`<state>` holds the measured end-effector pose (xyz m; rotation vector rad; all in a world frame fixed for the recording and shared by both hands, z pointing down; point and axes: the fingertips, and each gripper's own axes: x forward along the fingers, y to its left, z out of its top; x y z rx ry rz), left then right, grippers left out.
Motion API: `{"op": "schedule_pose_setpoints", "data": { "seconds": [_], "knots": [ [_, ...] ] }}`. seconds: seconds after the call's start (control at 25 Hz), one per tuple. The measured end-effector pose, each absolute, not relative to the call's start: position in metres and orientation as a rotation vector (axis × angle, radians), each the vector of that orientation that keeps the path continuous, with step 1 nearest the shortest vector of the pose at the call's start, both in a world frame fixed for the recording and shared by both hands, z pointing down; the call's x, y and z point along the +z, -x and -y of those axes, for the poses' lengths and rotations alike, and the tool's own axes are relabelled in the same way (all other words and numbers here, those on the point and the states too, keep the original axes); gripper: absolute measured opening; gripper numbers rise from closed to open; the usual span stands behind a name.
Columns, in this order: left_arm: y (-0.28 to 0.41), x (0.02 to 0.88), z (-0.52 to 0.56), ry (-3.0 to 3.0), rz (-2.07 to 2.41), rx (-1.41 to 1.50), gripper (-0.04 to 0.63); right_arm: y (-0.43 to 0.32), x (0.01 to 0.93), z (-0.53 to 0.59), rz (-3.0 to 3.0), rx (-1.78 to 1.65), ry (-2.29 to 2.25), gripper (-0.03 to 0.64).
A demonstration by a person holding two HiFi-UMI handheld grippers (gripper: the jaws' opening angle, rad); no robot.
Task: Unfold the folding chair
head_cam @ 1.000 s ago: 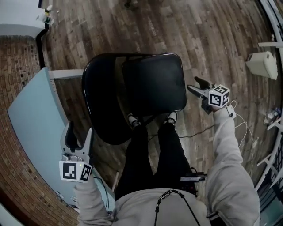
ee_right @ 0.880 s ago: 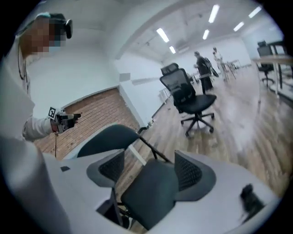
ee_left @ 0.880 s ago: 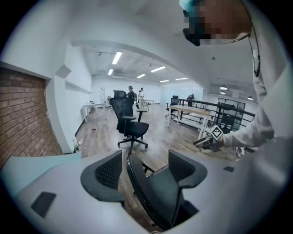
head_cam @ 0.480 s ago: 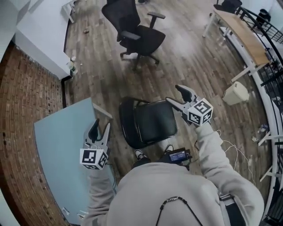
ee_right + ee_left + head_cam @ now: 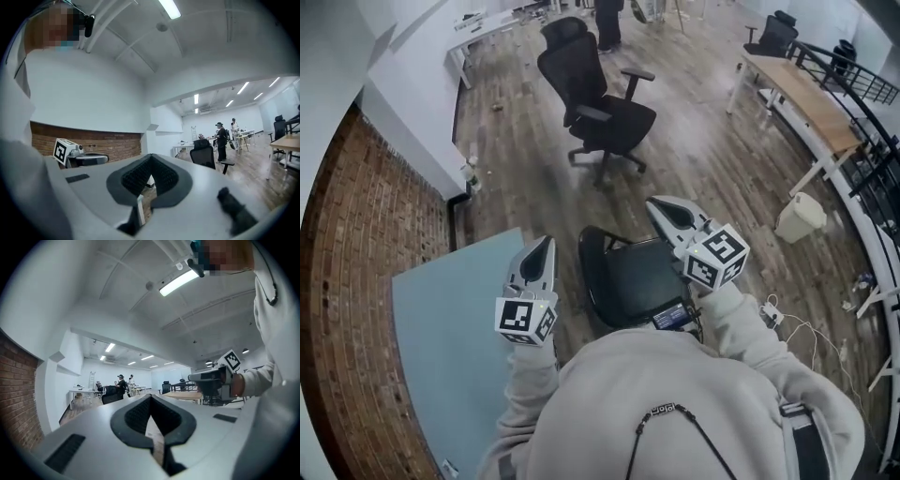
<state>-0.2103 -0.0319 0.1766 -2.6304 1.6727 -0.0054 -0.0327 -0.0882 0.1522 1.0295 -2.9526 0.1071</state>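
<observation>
The black folding chair [image 5: 630, 279] stands on the wood floor just in front of me, seat flat and backrest on its left side. Both grippers are raised level in front of my chest, above the chair and touching nothing. My left gripper [image 5: 546, 243] is shut and empty, its dark pads [image 5: 140, 413] pressed together. My right gripper [image 5: 655, 203] is also shut and empty, with its pads [image 5: 140, 176] meeting. Each gripper view looks out across the room; the right gripper [image 5: 212, 379] shows in the left one, and the left gripper [image 5: 75, 157] in the right one.
A black office chair [image 5: 598, 94] stands farther out on the floor. A light blue tabletop [image 5: 450, 328] lies at my left beside a brick wall [image 5: 342, 281]. A wooden desk [image 5: 797, 89], a white bin [image 5: 797, 217] and a railing [image 5: 862, 141] are at the right. Cables [image 5: 802, 328] trail on the floor.
Both grippers have risen from beside the chair to chest height and gone from open to shut. The head view has lifted from the chair to take in the room.
</observation>
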Motion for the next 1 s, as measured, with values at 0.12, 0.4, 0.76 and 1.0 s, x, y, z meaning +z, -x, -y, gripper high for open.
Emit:
{"op": "schedule_pose_setpoints", "data": {
  "seconds": [0.12,0.4,0.76,1.0],
  "knots": [
    [0.222,0.176,0.031,2.635,-1.688,0.023,0.006,0.036,0.146,0.086,2.934,0.099,-1.079,0.008],
    [0.23,0.164,0.021,2.627,-1.649,0.015,0.006,0.041,0.142,0.071,2.919,0.07,-1.102,0.006],
    [0.242,0.168,0.021,2.615,-1.681,0.035,0.006,0.044,0.145,0.072,2.9,0.056,-1.086,0.006],
    [0.238,0.164,0.022,2.622,-1.676,0.068,0.006,0.039,0.146,0.073,2.881,0.064,-1.11,0.006]
  ]
}}
